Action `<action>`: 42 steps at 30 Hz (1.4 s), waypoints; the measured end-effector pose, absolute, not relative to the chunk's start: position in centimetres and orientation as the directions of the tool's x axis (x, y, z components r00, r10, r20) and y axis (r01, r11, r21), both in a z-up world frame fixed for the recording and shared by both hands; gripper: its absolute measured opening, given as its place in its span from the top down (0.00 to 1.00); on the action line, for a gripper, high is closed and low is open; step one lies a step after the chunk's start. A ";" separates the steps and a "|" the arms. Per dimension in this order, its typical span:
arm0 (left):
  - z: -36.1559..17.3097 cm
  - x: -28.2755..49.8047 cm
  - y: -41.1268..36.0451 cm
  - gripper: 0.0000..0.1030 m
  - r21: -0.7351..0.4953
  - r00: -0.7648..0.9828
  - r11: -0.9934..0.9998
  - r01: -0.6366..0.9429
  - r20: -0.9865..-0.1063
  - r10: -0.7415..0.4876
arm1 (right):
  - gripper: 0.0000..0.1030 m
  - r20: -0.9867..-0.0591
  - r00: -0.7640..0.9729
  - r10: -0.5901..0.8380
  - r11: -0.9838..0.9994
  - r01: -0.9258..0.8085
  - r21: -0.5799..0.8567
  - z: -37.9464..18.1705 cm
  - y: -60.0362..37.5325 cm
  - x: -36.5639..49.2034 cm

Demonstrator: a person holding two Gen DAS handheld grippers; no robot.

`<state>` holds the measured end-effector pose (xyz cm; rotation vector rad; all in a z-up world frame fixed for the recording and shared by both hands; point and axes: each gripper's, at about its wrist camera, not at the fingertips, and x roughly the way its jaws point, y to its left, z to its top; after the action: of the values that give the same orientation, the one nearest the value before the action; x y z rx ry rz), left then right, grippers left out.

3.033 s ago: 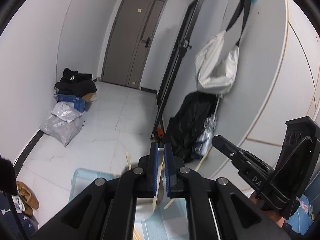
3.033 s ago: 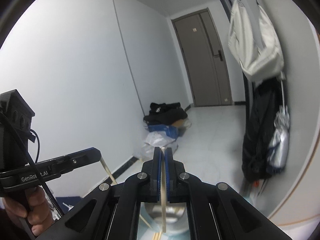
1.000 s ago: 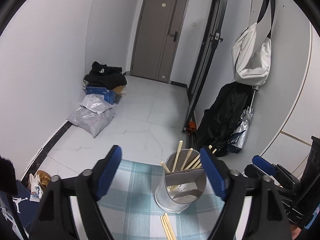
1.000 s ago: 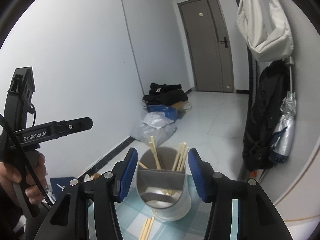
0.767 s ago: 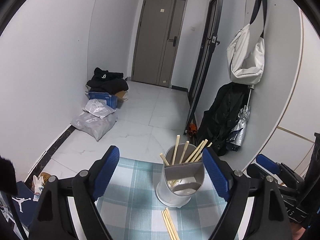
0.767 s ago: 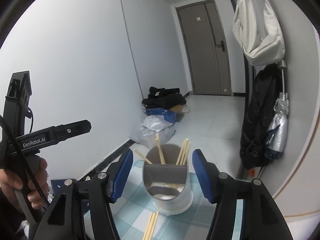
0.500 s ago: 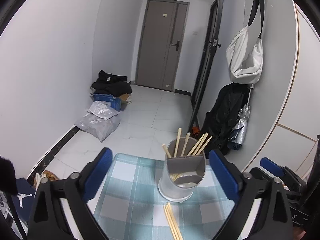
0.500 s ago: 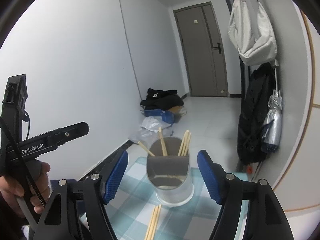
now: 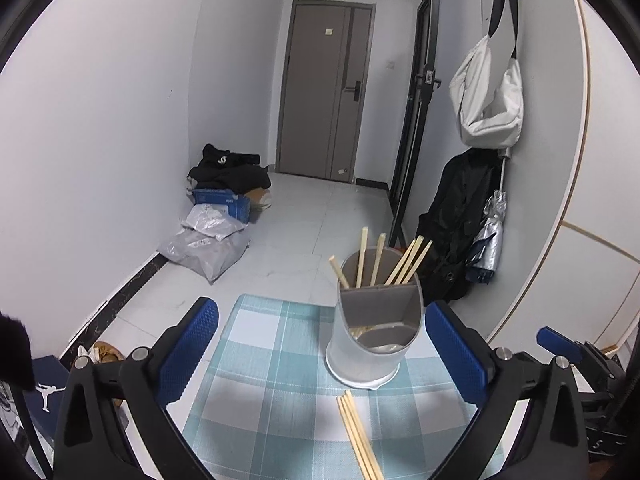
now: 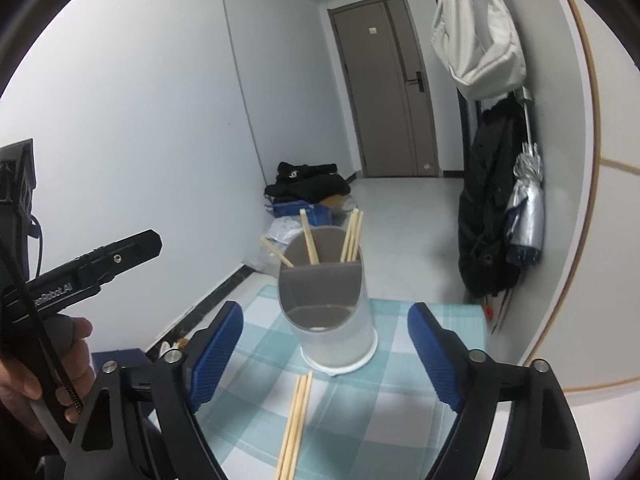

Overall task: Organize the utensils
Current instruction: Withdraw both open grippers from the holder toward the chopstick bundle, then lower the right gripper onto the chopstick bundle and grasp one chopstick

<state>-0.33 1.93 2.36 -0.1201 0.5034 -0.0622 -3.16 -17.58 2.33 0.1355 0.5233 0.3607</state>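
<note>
Fingers (image 9: 192, 344) parted — chopsticks (image 10: 298, 420) seemingly loose.

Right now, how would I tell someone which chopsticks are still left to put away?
Find the blue-checked cloth on the table and the grey holder standing on it. The loose chopsticks lie flat on the cloth just in front of the holder, side by side; the others all stand upright in the holder's back compartment.

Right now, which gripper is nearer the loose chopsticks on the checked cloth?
Right, apparently. The right gripper faces the loose chopsticks squarely, its open jaws framing them; the left gripper stands off to their left, so they lie toward its right finger.
</note>
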 end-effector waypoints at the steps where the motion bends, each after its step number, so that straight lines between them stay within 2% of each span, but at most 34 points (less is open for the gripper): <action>1: 2.0 -0.3 1.9 0.01 -0.131 0.873 0.991 0.023 -0.480 -0.084 | 0.14 -0.471 0.802 0.369 0.929 -0.298 0.220 2.0 -17.6 -3.1; 6: -0.4 -0.1 2.3 0.01 -0.139 0.860 0.990 0.004 -0.505 -0.074 | 0.14 -0.527 0.777 0.345 0.938 -0.280 0.203 -0.6 -17.4 -2.6; 10: -2.7 0.9 2.6 0.01 -0.146 0.821 0.989 -0.002 -0.565 -0.082 | 0.14 -0.579 0.754 0.309 0.950 -0.272 0.153 -2.4 -16.9 -2.1; 15: -4.6 1.7 3.3 0.01 -0.158 0.787 0.987 -0.025 -0.612 -0.079 | 0.14 -0.640 0.705 0.306 0.950 -0.269 0.157 -4.8 -16.5 -0.9; 22: -6.5 2.8 4.9 0.01 -0.209 0.724 0.976 -0.068 -0.683 -0.096 | 0.14 -0.732 0.610 0.302 0.951 -0.247 0.187 -8.0 -15.0 1.2; 27: -7.1 3.5 5.6 0.01 -0.213 0.702 0.972 -0.094 -0.706 -0.087 | 0.16 -0.782 0.564 0.264 0.957 -0.253 0.140 -9.9 -12.8 2.9; 30: -7.4 3.8 6.3 0.01 -0.216 0.690 0.970 -0.113 -0.719 -0.080 | 0.21 -0.812 0.536 0.232 0.959 -0.268 0.096 -11.2 -11.2 3.7; 32: -7.7 4.0 6.8 0.01 -0.218 0.681 0.968 -0.127 -0.729 -0.075 | 0.31 -0.830 0.521 0.199 0.959 -0.276 0.057 -12.0 -10.4 4.1; 35: -8.1 4.3 7.5 0.01 -0.235 0.666 0.962 -0.139 -0.741 -0.085 | 0.41 -0.848 0.495 0.190 0.959 -0.279 0.052 -13.0 -9.6 4.8; 42: -8.7 4.6 9.0 0.01 -0.283 0.643 0.942 -0.182 -0.759 -0.104 | 0.52 -0.868 0.461 0.183 0.952 -0.305 0.039 -14.2 -7.9 5.3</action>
<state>4.55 9.03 -8.65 -0.3513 0.8767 0.0454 5.26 -7.95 -14.19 -0.1283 1.0502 0.3010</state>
